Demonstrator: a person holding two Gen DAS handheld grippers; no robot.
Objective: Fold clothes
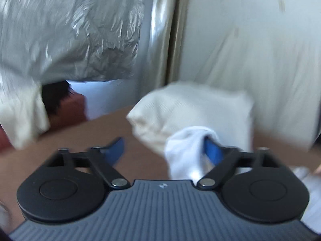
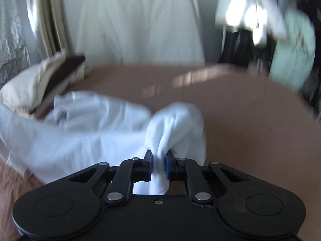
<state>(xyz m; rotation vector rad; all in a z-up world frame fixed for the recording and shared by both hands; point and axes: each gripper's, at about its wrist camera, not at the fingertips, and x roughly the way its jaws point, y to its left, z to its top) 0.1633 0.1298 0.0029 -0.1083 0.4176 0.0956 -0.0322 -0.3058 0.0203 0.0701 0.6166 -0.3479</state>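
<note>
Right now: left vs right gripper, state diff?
Left gripper is open, fingers spread wide; right gripper is shut on the white garment. Left has cloth draped over only one blue finger; right pinches a bunched fold between both. Both touch white cloth above the brown surface.

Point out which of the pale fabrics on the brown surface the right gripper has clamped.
The bright white garment, bunched between the right gripper's shut jaws. The cream folded stack with a dark layer lies apart, beyond it to the left, ungripped.

Soft matt white cloth garment (image 2: 84,132), crinkled glossy silver foil (image 1: 66,34)
</note>
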